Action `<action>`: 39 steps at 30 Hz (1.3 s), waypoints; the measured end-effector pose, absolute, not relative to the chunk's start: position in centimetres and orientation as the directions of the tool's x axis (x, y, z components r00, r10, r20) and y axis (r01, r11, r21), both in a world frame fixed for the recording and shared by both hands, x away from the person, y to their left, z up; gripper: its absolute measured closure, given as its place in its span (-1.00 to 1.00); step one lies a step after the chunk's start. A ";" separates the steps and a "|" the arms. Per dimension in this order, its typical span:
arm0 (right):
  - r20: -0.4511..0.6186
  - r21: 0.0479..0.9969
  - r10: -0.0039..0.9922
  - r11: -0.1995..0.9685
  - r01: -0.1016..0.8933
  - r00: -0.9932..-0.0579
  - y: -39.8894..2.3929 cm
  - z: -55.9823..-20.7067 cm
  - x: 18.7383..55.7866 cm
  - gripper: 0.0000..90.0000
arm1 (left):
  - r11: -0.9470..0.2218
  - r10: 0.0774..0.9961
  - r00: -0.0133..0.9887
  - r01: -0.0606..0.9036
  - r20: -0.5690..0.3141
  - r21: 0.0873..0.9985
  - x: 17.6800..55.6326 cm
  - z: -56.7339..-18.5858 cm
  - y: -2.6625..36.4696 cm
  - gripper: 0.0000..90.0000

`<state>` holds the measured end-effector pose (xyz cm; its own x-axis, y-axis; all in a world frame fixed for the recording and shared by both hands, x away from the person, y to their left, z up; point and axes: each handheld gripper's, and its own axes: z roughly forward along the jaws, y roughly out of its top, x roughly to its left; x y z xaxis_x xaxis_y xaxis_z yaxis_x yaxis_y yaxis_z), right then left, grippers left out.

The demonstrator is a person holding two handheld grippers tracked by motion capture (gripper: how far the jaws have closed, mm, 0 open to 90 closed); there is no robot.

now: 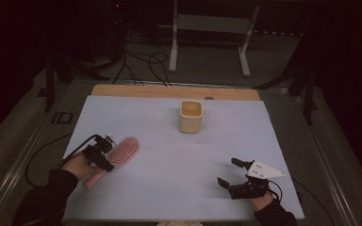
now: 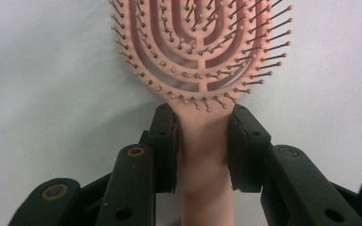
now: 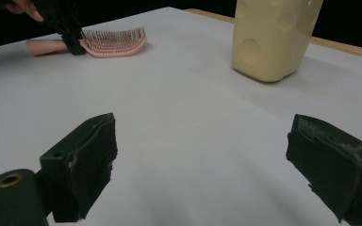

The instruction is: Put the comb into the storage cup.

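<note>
- A pink plastic paddle hairbrush (image 1: pixel 122 152) with a slotted, vented head lies bristles-up near the left edge of the white table (image 1: pixel 179 160), its handle pointing toward the person.
- The left tongs (image 2: pixel 202 141) straddle the brush's neck just below the head; in the left gripper view both black pads lie against the sides of the handle, so they are gripping the hairbrush. No earlier picture is at hand to compare.
- The person's left hand (image 1: pixel 78 165) holds those tongs low over the table, with a dark sleeve behind it.
- The right tongs (image 1: pixel 230 172) rest near the right front part of the table, jaws spread wide with only bare table surface between them, well apart from the brush.
- A cream-coloured, squarish ceramic cup (image 1: pixel 190 116) with round dimples on its sides stands upright toward the far middle of the table, well apart from both tongs.
- A strip of bare wood (image 1: pixel 122 90) shows along the table's far edge.
- No brand, label or writing can be read on the brush, the cup or the tongs.
</note>
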<state>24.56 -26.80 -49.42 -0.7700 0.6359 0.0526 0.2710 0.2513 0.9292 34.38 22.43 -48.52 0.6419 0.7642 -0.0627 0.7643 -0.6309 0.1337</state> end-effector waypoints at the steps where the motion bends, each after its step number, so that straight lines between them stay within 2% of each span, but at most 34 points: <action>1: 0.053 0.929 0.636 0.251 0.271 -0.770 -26.8 -49.4 24.6 -0.80 | -0.631 0.764 0.642 0.764 -0.063 0.134 34.4 -48.5 22.4 0.50; 17: 0.059 0.929 0.636 0.246 0.275 -0.769 -26.8 -49.4 24.6 -0.80 | -0.641 0.758 0.652 0.753 -0.034 0.146 34.1 -48.5 22.3 0.57; 39: 0.065 0.929 0.634 0.243 0.278 -0.771 -26.8 -49.4 24.7 -0.80 | -0.582 0.774 0.633 0.727 -0.026 0.364 33.3 -46.5 22.5 0.58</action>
<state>24.67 -26.80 -49.45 -0.7707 0.6339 0.0647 0.2778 0.2430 0.9294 33.32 22.52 -46.47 0.6328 0.7739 -0.0262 0.7269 -0.5821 0.3644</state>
